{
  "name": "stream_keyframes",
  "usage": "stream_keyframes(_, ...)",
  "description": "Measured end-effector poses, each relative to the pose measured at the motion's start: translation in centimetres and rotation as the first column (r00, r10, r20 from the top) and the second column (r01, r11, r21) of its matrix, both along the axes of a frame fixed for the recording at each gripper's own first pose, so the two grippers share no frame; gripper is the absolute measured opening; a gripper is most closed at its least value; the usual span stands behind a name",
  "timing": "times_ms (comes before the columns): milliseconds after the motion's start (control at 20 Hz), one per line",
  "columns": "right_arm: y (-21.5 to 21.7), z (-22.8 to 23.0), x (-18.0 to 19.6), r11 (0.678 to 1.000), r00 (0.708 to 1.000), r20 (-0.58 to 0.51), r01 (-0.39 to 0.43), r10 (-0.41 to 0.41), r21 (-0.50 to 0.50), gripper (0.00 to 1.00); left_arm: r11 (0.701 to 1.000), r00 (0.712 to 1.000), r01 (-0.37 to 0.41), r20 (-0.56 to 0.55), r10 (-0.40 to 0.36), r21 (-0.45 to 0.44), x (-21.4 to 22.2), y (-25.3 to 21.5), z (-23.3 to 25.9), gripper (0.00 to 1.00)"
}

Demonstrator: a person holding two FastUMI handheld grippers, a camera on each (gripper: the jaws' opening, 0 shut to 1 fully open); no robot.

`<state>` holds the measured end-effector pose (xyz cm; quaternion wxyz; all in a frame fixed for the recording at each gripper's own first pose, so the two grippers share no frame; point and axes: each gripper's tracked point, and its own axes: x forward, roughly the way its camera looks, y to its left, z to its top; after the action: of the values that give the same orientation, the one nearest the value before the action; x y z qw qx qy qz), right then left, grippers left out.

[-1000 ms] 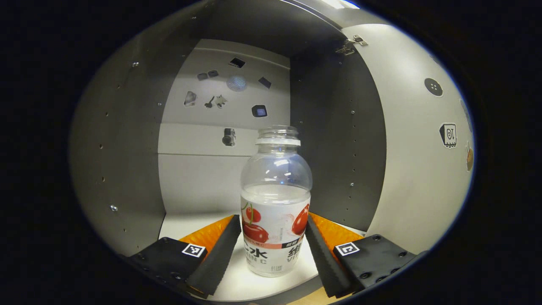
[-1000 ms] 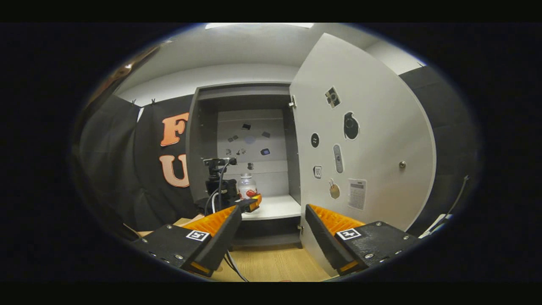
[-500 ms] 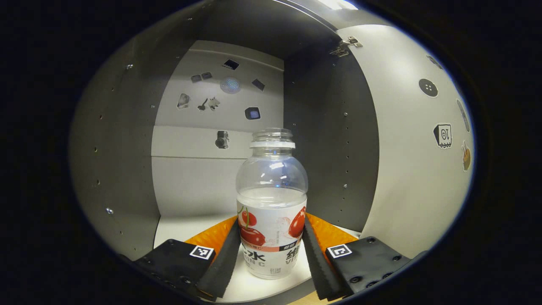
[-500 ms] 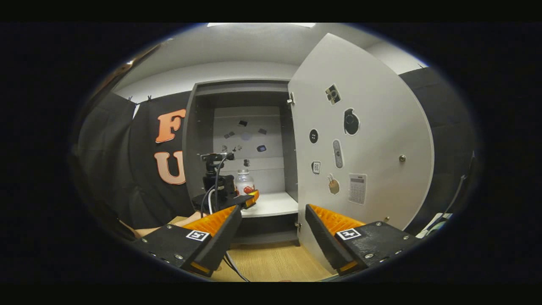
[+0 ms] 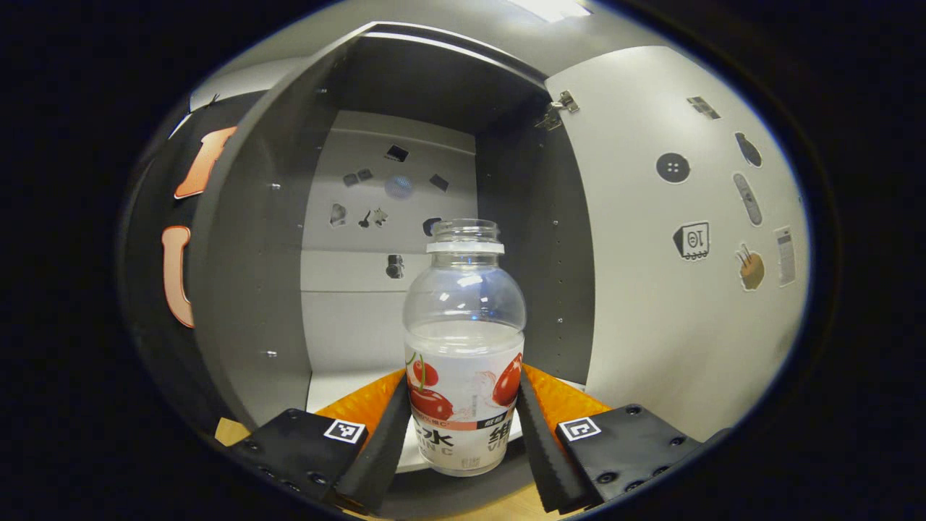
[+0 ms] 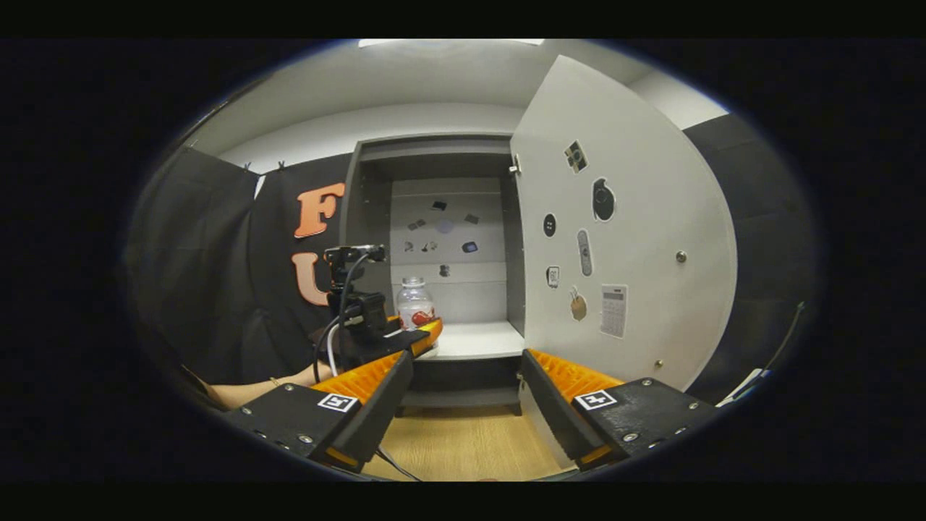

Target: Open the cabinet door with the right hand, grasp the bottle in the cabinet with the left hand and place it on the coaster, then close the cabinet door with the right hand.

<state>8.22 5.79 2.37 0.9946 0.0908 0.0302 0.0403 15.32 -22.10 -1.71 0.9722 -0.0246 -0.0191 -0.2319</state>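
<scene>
Since a sec ago the left gripper (image 5: 463, 427) has closed in on the juice bottle (image 5: 464, 347) and begun drawing it out: the cabinet (image 5: 239, 289) interior looks farther back now, and the bottle's base sits at, maybe just past, the front lip of the cabinet shelf (image 5: 340, 380), w/ wood tabletop (image 5: 521, 510) showing below. Judgement: grasp step done, carry to the coaster is next; no coaster seen yet. Bottle stands upright, uncapped, part full of clear liquid, so tilt = spill risk. It sits between the left gripper's two fingers, both pressed on the label band, low on the body. In the right gripper view the bottle (image 6: 415, 305) is at the cabinet's left front, the cabinet door (image 6: 622, 239) swung wide to the cabinet's right. Right gripper (image 6: 463, 405) hangs back in front of the cabinet, fingers spread, holding nothing, clear of the door.
</scene>
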Motion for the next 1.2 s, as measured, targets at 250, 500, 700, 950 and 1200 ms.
stream_keyframes(250,0.7,-0.2,-3.2,0.994,0.994,0.028,-0.107,0.108,-0.031,0.96,0.994,0.994,-0.109,-0.014,0.109,0.023,-7.0,3.6,-1.1,0.82)
stream_keyframes(500,1.8,-0.2,-5.1,0.981,0.981,0.062,-0.179,0.184,-0.069,0.96,0.974,0.972,-0.226,-0.056,0.228,0.033,-12.6,8.3,-3.0,0.82)
stream_keyframes(700,2.9,-1.0,-5.2,0.981,0.979,0.075,-0.189,0.192,-0.047,0.96,0.959,0.957,-0.284,-0.061,0.285,0.027,-14.8,11.8,-4.7,0.82)
stream_keyframes(950,4.5,-3.4,-3.7,0.983,0.983,0.035,-0.183,0.182,0.025,0.93,0.948,0.949,-0.312,-0.028,0.314,0.062,-15.6,15.0,-8.9,0.82)
stream_keyframes(1200,4.3,-6.7,-2.4,0.99,0.993,-0.041,-0.11,0.114,0.086,0.97,0.969,0.967,-0.243,-0.074,0.245,0.044,-16.8,15.4,-16.3,0.82)
